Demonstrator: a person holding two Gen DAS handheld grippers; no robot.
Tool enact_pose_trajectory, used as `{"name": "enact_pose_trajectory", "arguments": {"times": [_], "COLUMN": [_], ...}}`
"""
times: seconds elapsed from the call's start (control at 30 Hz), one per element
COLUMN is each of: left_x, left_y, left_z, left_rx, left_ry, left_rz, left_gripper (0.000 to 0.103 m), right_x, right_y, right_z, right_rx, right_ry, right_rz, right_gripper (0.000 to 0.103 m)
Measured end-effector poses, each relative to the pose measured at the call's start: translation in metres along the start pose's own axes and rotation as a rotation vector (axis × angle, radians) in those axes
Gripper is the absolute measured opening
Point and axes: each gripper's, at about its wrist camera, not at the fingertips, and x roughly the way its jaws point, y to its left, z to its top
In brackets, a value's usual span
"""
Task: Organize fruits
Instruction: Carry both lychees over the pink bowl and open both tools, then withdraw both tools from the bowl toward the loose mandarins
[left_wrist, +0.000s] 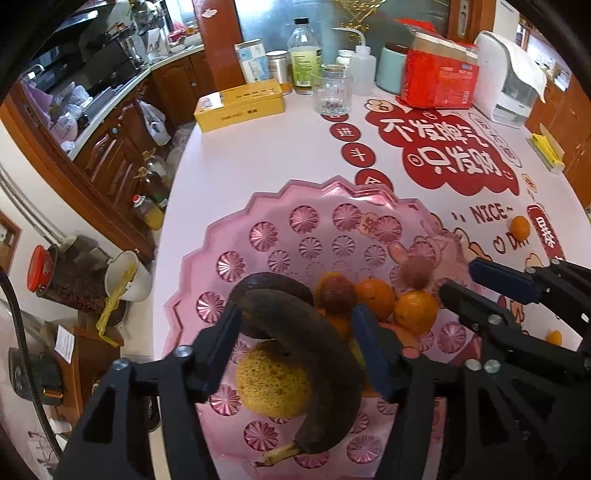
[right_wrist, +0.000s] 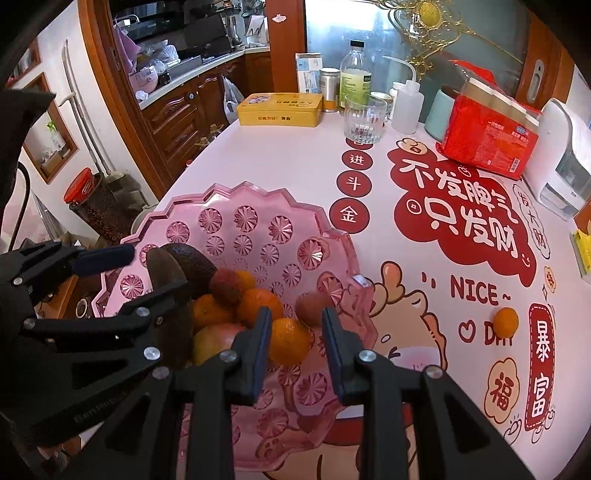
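A pink scalloped glass bowl (left_wrist: 295, 192) (right_wrist: 236, 192) holds a blackened banana (left_wrist: 314, 332), a dark avocado (right_wrist: 195, 262), a rough yellow fruit (left_wrist: 273, 384), lychees (right_wrist: 225, 284) and several small oranges. My left gripper (left_wrist: 295, 314) (right_wrist: 155, 269) stands open astride the banana, which lies in the bowl. My right gripper (right_wrist: 295, 314) (left_wrist: 456, 277) hangs low over the bowl's right side. Its jaws are narrow and shut on a small orange (right_wrist: 288, 339). Another orange (right_wrist: 506, 321) (left_wrist: 520, 226) lies loose on the printed tablecloth to the right.
At the back of the table stand a ribbed glass (right_wrist: 364, 118), a yellow tin (right_wrist: 279, 109), bottles, a red packet (right_wrist: 487, 136) and a white appliance (right_wrist: 565, 162). The table's left edge drops to floor clutter. One more orange (left_wrist: 554, 338) shows behind the right gripper.
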Motion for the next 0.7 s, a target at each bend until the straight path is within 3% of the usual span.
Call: {"name": "enact_pose_trajectory", "arguments": {"times": [0.13,0.2,0.27,0.7], "left_x": [0.000,0.000,0.000,-0.015], "left_y": [0.007,0.011,0.013,0.011], "left_z": [0.000,0.000,0.000,-0.010], "left_rx": [-0.025,-0.039,-0.050,-0.052], "left_ry": [-0.002,0.000,0.007,0.007], "left_rz": [0.039,0.026,0.011,0.011], "left_gripper": [0.084,0.085,0.085,0.086], "right_x": [-0.001,-0.002,-0.004,-0.019], "right_y": [-0.003,-0.005,-0.005,0.000], "right_z": [-0.002,-0.002,-0.003,-0.011], "right_rx": [0.016,0.027,0.031,0.016], "right_ry": [0.007,0.007,0.000,-0.024], "right_rz": [0.006,0.010,0.014,0.009], "right_gripper": [0.034,0.042,0.043,0.044]}}
